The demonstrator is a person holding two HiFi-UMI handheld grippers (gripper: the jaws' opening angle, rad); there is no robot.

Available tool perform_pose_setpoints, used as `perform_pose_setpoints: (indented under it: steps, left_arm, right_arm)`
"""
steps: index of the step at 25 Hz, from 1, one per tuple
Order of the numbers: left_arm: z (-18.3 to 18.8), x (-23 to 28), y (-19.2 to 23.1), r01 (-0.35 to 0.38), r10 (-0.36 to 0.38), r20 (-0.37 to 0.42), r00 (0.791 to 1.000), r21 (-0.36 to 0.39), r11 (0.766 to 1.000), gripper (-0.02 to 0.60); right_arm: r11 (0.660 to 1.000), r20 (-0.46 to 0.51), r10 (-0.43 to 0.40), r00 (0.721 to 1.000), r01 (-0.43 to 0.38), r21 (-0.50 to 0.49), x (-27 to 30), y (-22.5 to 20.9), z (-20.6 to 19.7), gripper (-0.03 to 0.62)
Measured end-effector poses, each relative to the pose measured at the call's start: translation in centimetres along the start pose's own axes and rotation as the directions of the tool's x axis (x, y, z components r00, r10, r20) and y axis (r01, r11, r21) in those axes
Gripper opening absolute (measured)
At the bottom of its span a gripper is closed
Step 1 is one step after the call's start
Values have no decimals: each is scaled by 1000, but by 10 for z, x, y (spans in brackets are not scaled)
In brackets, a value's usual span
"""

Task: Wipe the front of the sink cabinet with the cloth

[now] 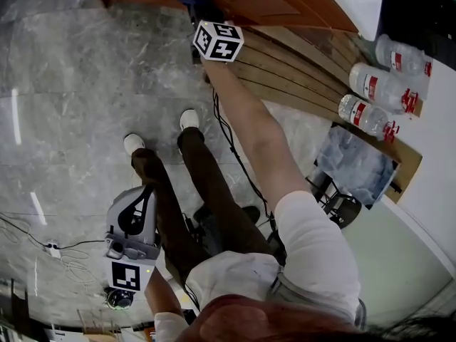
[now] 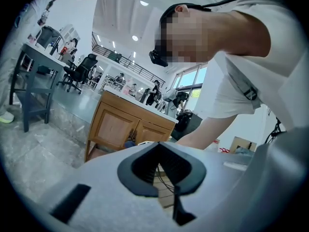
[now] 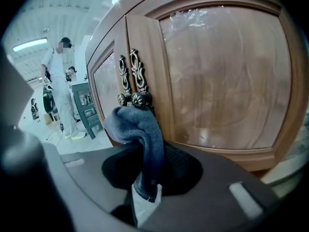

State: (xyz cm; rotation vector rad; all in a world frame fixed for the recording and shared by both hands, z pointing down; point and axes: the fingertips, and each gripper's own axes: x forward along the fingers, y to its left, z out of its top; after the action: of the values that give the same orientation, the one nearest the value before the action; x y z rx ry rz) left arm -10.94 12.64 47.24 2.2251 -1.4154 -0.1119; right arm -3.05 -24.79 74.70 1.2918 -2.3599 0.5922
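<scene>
The wooden sink cabinet (image 3: 227,76) fills the right gripper view, its two doors meeting at ornate metal handles (image 3: 135,81). My right gripper (image 3: 149,173) is shut on a blue-grey cloth (image 3: 137,127), whose folded top lies against the doors just below the knobs. From the head view, my right arm reaches up to the cabinet (image 1: 263,2) behind the marker cube of the right gripper (image 1: 214,38); the cloth is hidden there. My left gripper (image 1: 135,216) hangs low by my left leg, far from the cabinet (image 2: 128,124). The left gripper (image 2: 161,170) is shut and holds nothing.
Three water bottles (image 1: 377,84) lie on a slatted wooden platform (image 1: 299,77) right of the cabinet, with a plastic bag (image 1: 356,162) below them. A black cable (image 1: 235,155) runs along my arm. A power strip (image 1: 50,248) lies on the marble floor. Another person (image 3: 60,86) stands farther off.
</scene>
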Motion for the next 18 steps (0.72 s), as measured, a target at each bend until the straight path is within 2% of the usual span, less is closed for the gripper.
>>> perform_pose_setpoints:
  steps: [2, 5, 18]
  left_arm:
    - [0, 5, -7, 12, -12, -2, 1000, 7, 1000, -2]
    - [-1, 9, -17, 27, -27, -5, 1000, 15, 1000, -2]
    - [-9, 46, -55, 92, -90, -41, 995, 32, 995, -2]
  right_arm:
    - [1000, 6, -19, 1000, 19, 12, -8, -14, 1, 103]
    - [991, 24, -91, 996, 88, 97, -23, -51, 1, 103]
    - [980, 4, -175, 985, 174, 94, -75, -148, -14, 103]
